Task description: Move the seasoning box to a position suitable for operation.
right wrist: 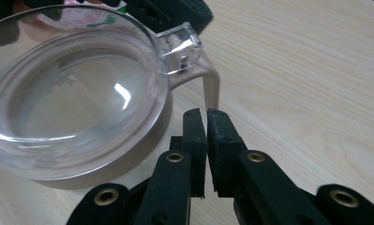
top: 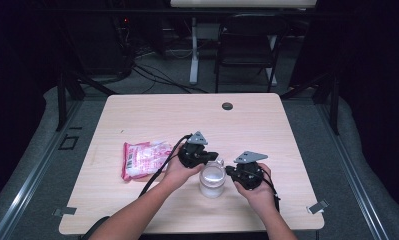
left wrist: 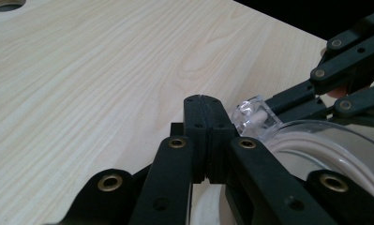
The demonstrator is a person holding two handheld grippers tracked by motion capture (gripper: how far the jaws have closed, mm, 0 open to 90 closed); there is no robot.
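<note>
You flank the jar (top: 212, 181) at the table's (top: 137, 107) near middle, left gripper (left wrist: 205, 136) clenched empty, right gripper (right wrist: 206, 152) barely parted, empty; next, likely grip its lid clasp (right wrist: 180, 47).

Glossy clear-plastic jar (top: 212, 181) stands on a matt, pale wood-grain table (top: 152, 112).

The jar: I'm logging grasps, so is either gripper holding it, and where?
Nothing is held. Left gripper is shut empty beside the jar; right gripper has nothing between its jaws.
</note>
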